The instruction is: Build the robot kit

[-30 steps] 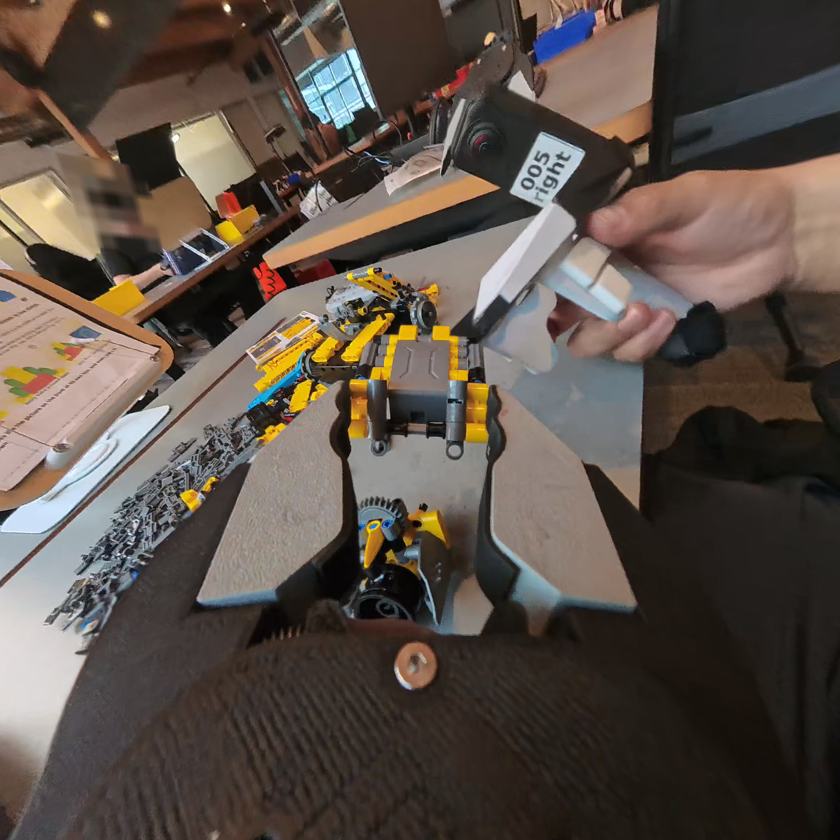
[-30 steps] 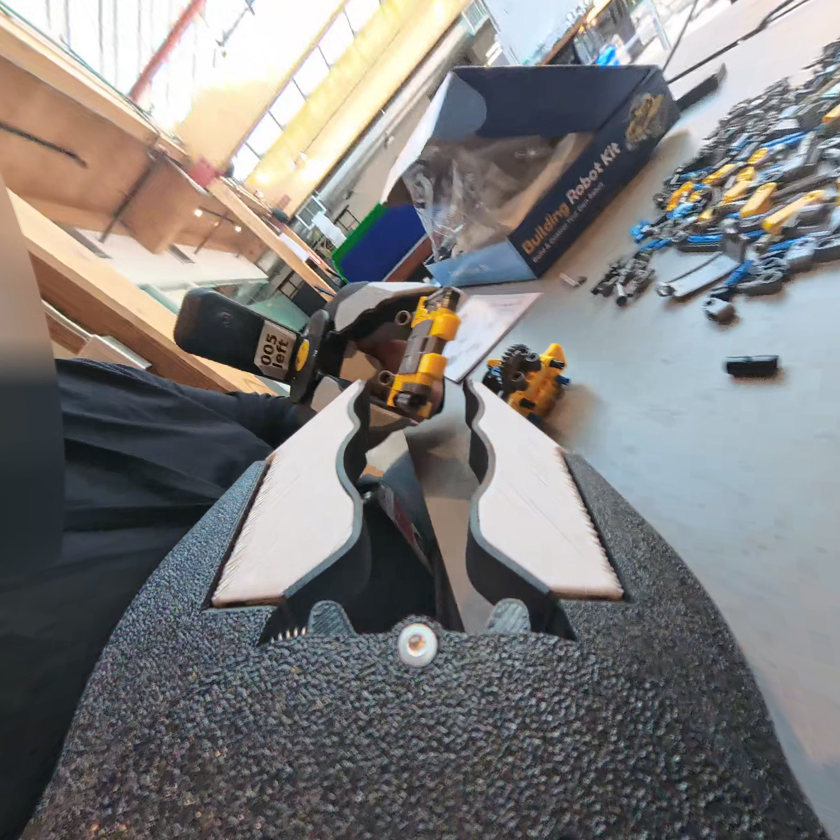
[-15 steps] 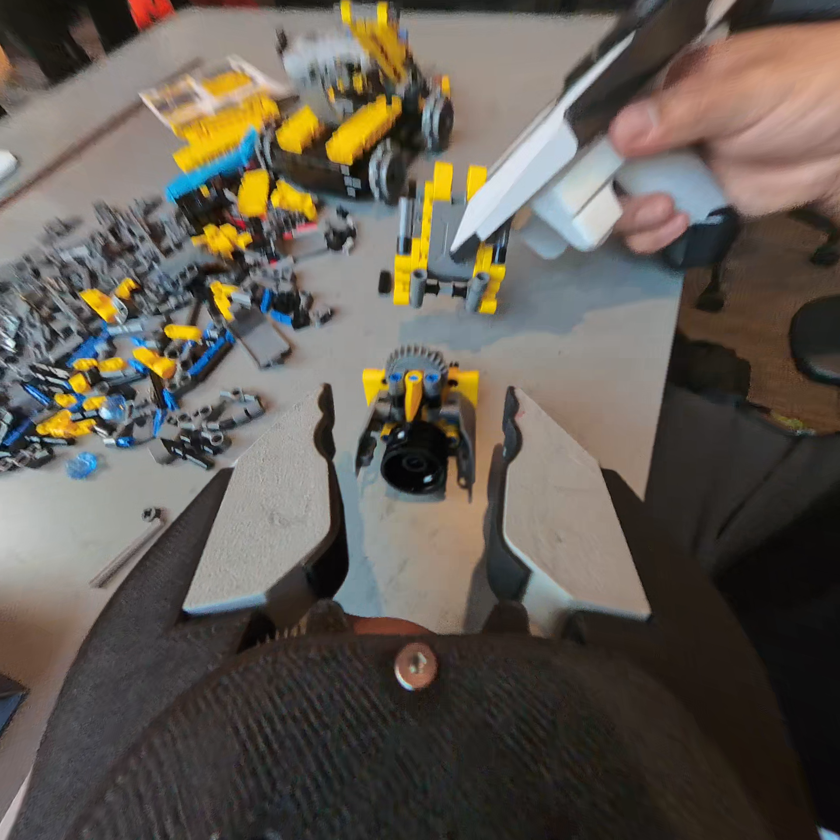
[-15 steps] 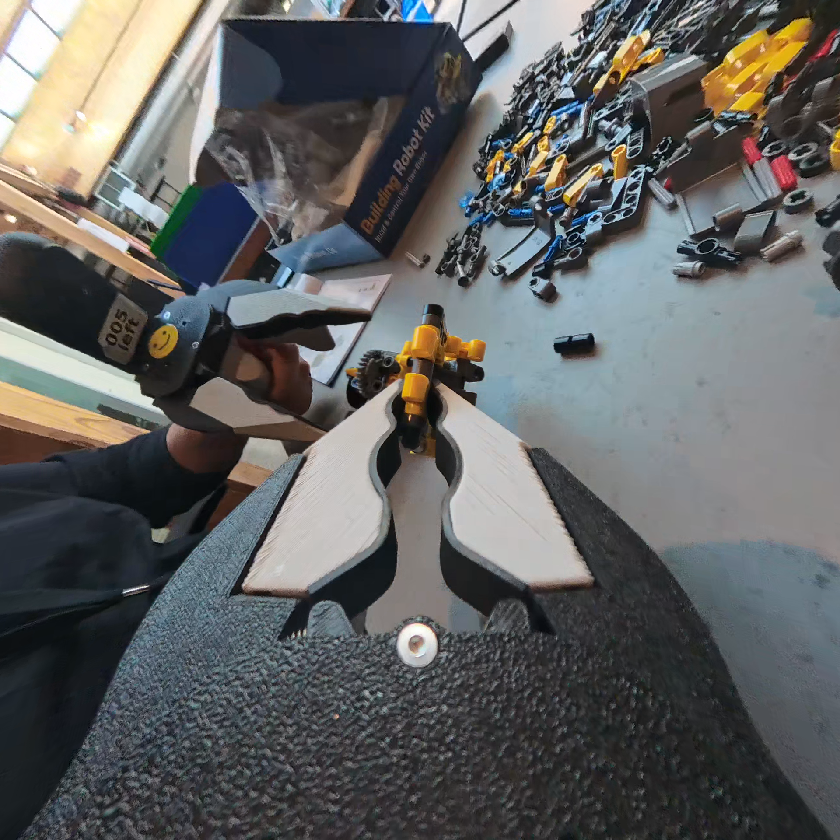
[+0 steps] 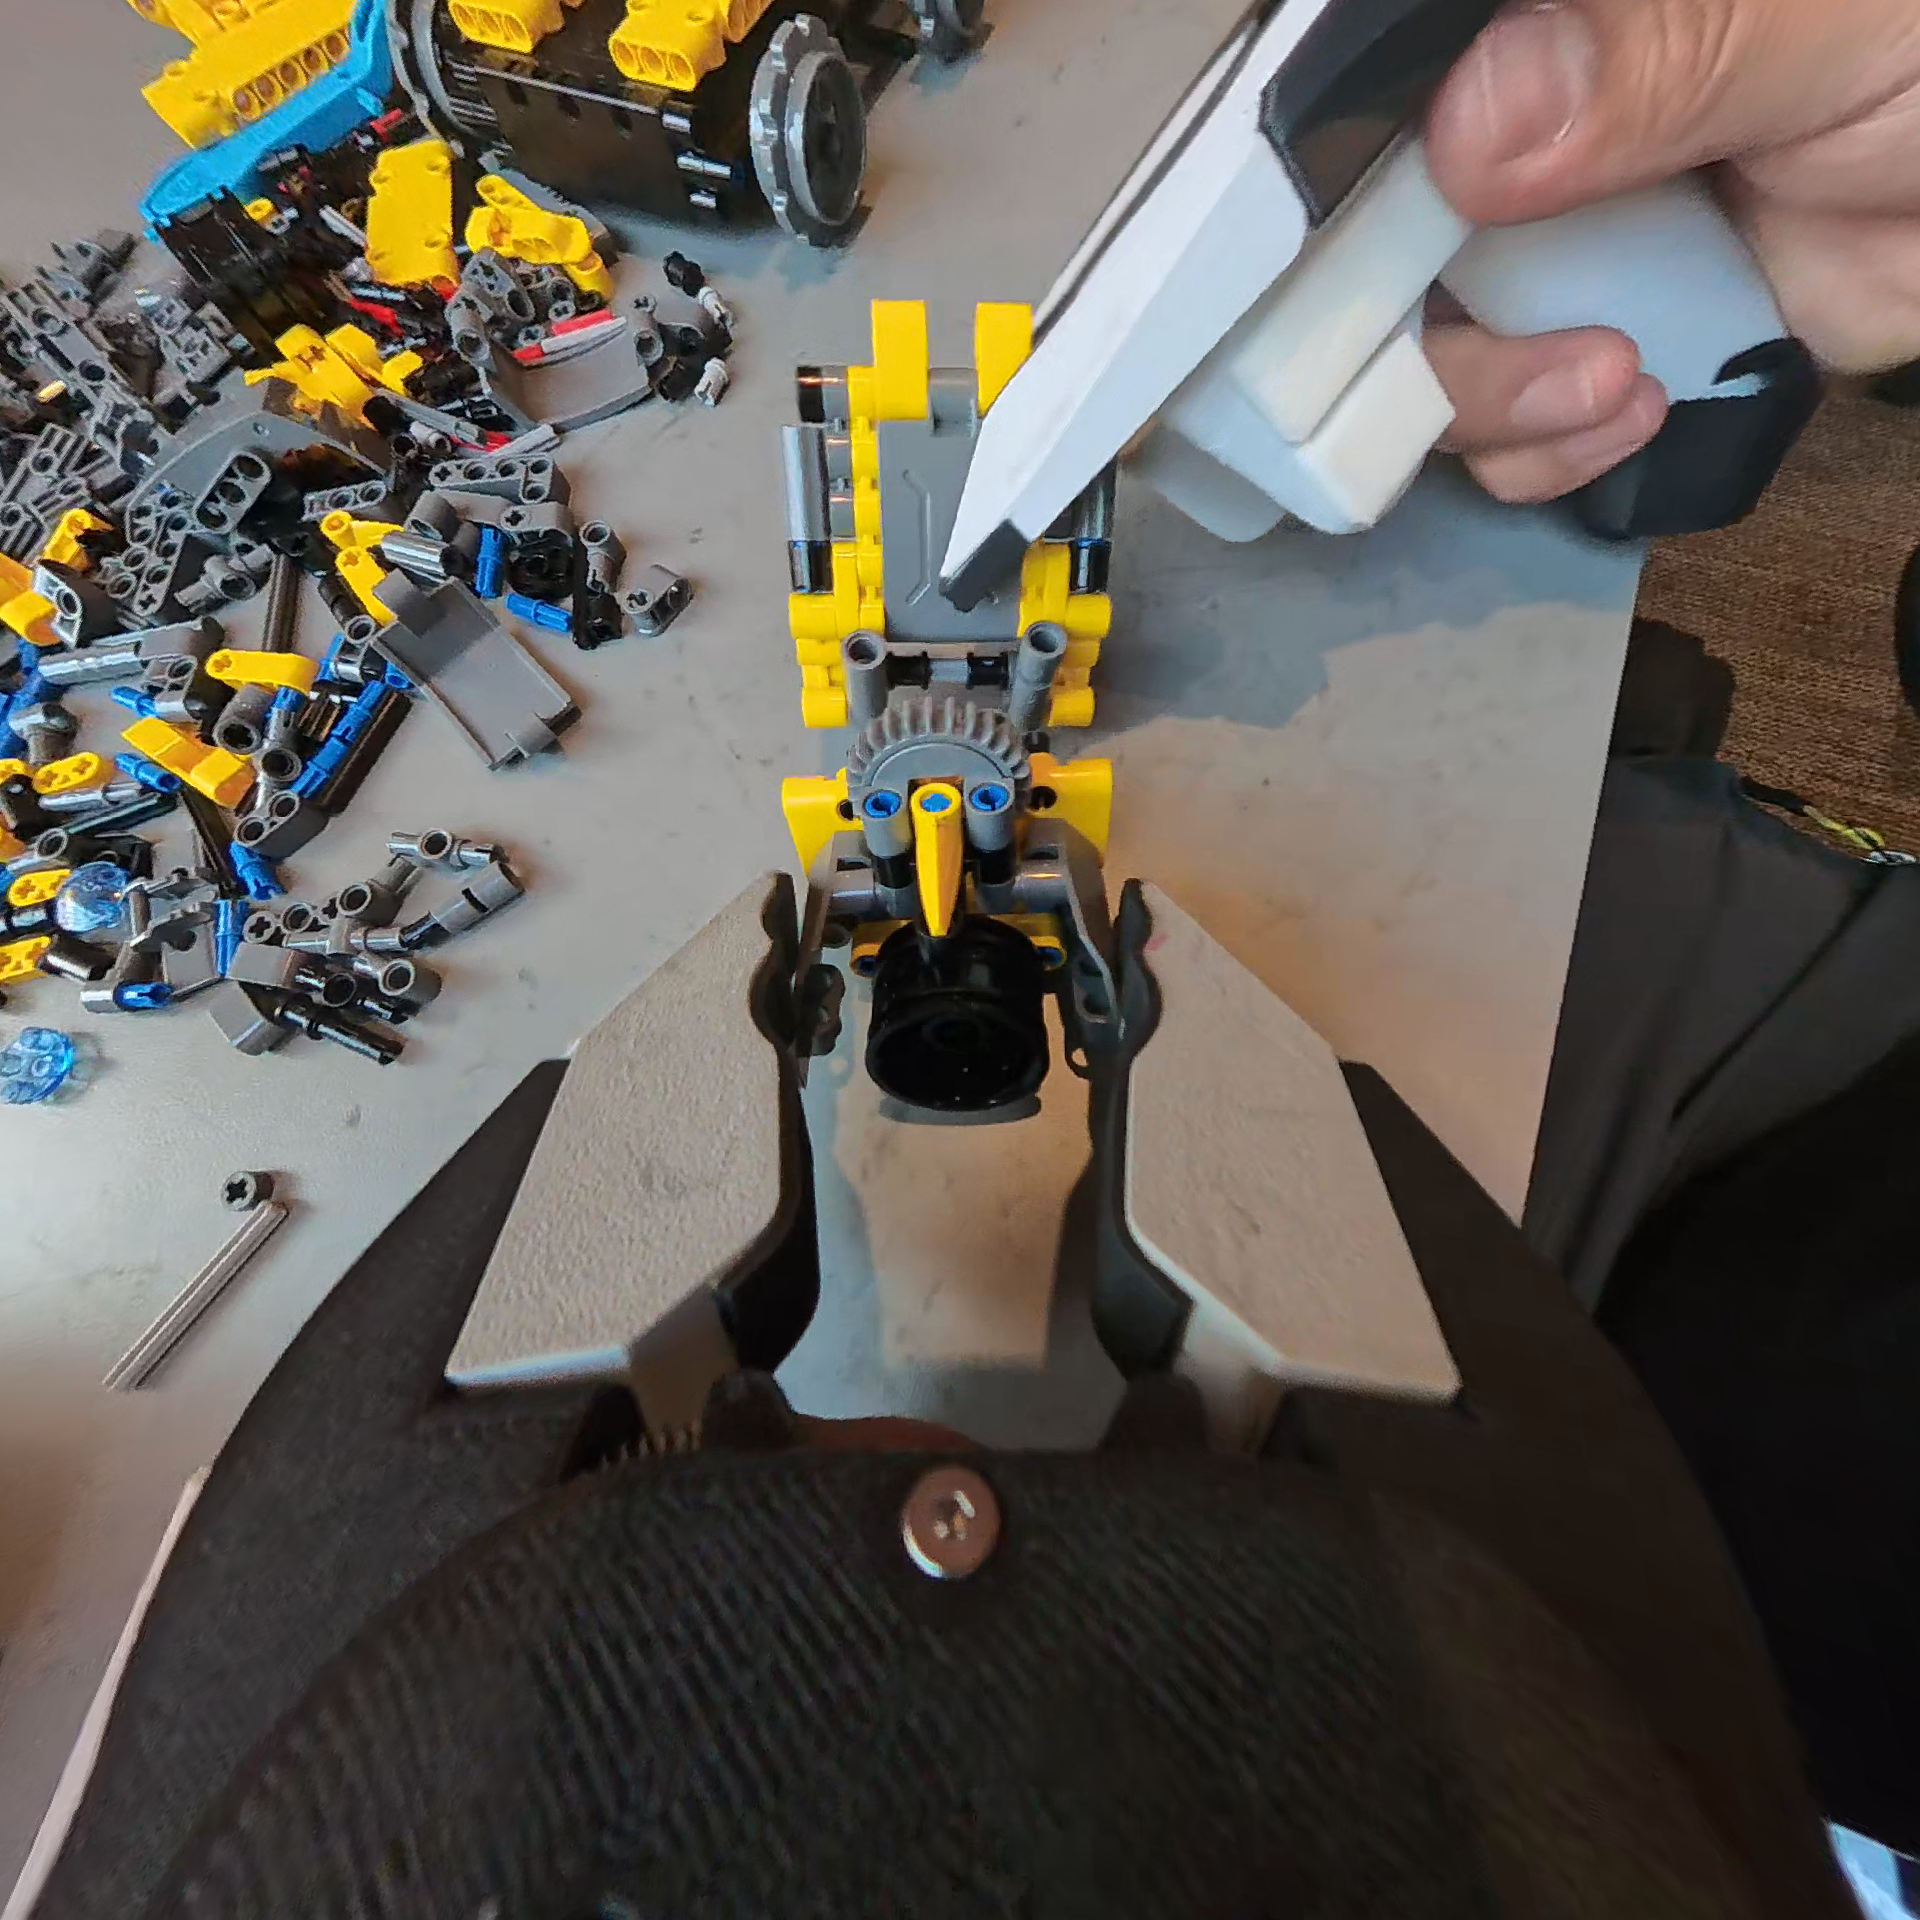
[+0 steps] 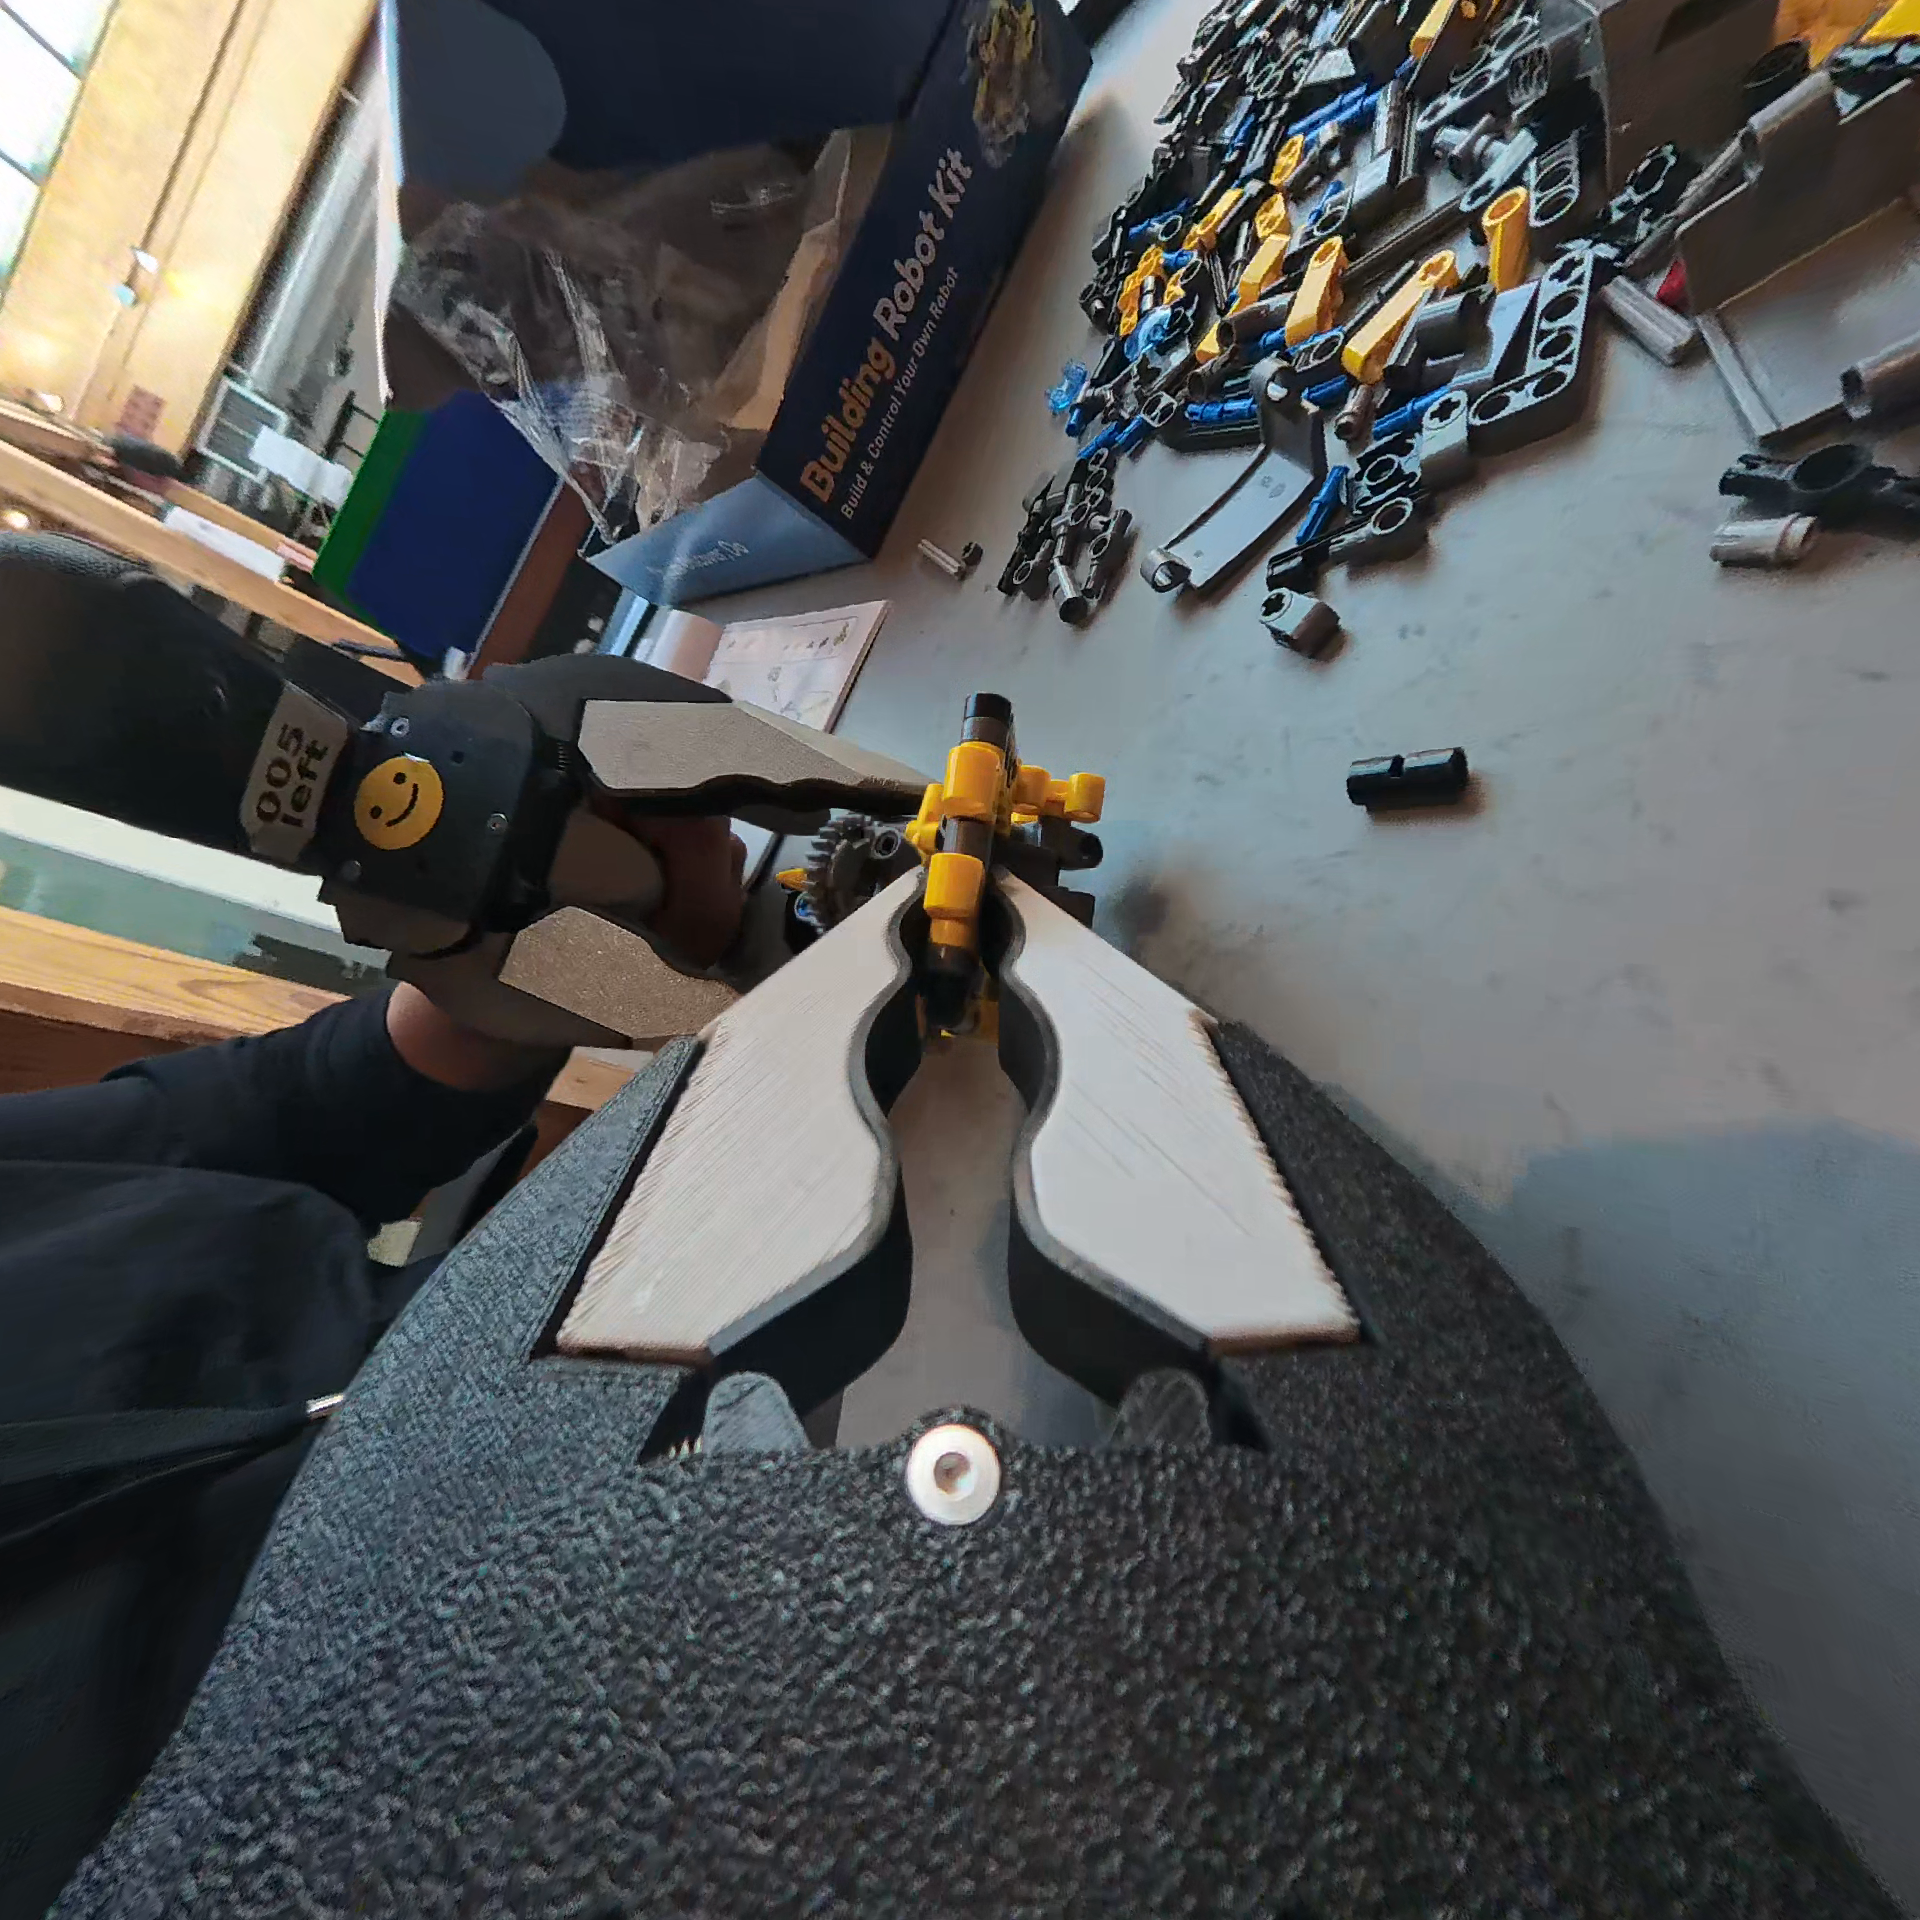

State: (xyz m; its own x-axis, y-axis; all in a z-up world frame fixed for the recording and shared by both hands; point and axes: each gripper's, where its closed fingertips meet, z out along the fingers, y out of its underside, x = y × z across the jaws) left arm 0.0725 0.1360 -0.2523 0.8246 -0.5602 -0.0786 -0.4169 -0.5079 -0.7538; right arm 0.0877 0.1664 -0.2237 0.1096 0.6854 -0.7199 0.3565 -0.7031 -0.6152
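In the left wrist view, the left gripper (image 5: 951, 971) is spread wide around a small gear assembly (image 5: 948, 894) of yellow, grey and black pieces standing on the grey table (image 5: 1351, 831). Its fingertips (image 5: 774, 935) flank the assembly's sides, and whether they press on it cannot be told. Just beyond stands a yellow-and-grey block module (image 5: 935, 520). The right gripper (image 5: 982, 577), held by a hand (image 5: 1683, 156), pinches this module from above. To the left lies a heap of loose building pieces (image 5: 260, 623), with a partly built wheeled vehicle (image 5: 644, 94) at the top edge.

In the right wrist view, the right gripper (image 6: 961, 914) is nearly closed, its white fingers (image 6: 1122, 1122) clamping the block module (image 6: 971, 821) edge-on. The left gripper (image 6: 831, 873) reaches in from the left; it bears a small white label and a yellow smiley sticker (image 6: 398, 802). Behind stand a dark blue cardboard box (image 6: 883, 343) with printed lettering, a clear plastic bag (image 6: 623, 291) inside it, and a printed sheet (image 6: 800, 660). A lone black connector (image 6: 1406, 777) lies on the table to the right.
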